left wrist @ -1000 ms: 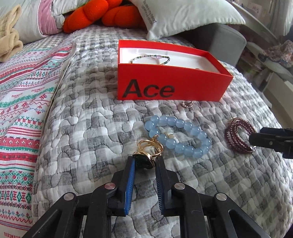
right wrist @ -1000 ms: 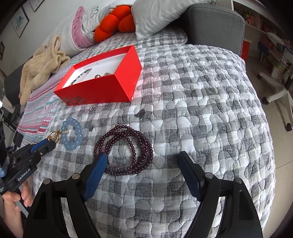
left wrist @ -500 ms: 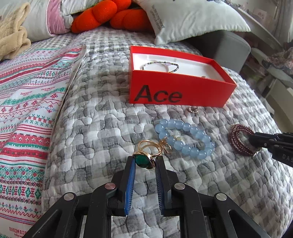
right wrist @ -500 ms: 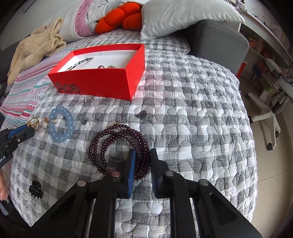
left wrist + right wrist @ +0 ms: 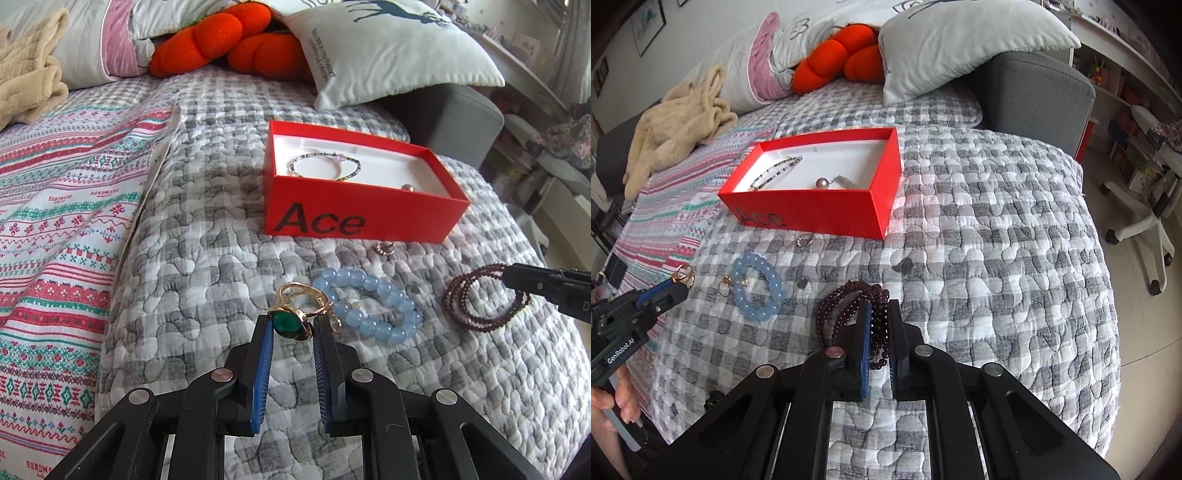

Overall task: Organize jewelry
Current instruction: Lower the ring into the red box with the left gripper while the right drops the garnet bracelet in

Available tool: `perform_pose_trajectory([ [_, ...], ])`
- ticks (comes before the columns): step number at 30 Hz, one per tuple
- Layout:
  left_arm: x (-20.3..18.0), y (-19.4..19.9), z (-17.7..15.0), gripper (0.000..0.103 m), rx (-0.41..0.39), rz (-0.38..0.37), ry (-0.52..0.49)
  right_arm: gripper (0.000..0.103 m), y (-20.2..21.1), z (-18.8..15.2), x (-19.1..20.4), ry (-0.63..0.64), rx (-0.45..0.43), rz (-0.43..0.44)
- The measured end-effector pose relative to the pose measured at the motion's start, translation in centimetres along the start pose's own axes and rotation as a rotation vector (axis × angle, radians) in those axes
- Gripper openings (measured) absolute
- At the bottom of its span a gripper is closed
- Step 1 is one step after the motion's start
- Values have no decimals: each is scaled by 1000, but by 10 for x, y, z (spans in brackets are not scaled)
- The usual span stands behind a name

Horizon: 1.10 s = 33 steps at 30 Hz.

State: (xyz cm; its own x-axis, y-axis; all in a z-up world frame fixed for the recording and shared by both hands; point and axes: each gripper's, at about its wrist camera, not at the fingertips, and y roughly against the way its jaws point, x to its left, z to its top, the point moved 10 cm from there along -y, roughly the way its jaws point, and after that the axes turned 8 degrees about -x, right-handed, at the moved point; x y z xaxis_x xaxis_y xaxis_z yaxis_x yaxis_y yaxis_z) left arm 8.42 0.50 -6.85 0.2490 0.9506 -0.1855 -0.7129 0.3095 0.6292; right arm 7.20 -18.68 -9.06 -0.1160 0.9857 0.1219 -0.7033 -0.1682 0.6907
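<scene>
Your left tool [image 5: 290, 326] grips the green ring [image 5: 290, 321], right tool [image 5: 877, 317] the garnet bracelet [image 5: 849, 306]; the red box [image 5: 354, 221] lies farther off.

We see a quilted bed [image 5: 192, 258] carrying a red box [image 5: 354, 218], blue bead bracelet [image 5: 373, 306], small ring [image 5: 385, 248], pillow [image 5: 388, 48] upper right.

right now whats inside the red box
In the red box: a thin beaded bracelet and a pearl piece on a white liner. The near wall hides the floor just behind it.
</scene>
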Motion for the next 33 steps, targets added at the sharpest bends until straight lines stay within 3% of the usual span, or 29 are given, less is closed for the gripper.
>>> perform_pose_trajectory([
  [12, -25, -3, 46, 16, -48, -43, -6, 8, 21, 46, 22, -27, -95, 65],
  [22, -26, -34, 82, 16, -66, -61, 100, 8, 35, 99, 43, -52, -222, 137],
  [28, -21, -59, 88, 16, -52, -51, 138, 8, 28, 124, 51, -56, -280, 161],
  [33, -12, -80, 84, 16, -26, -28, 141, 8, 16, 126, 54, -46, -266, 153],
])
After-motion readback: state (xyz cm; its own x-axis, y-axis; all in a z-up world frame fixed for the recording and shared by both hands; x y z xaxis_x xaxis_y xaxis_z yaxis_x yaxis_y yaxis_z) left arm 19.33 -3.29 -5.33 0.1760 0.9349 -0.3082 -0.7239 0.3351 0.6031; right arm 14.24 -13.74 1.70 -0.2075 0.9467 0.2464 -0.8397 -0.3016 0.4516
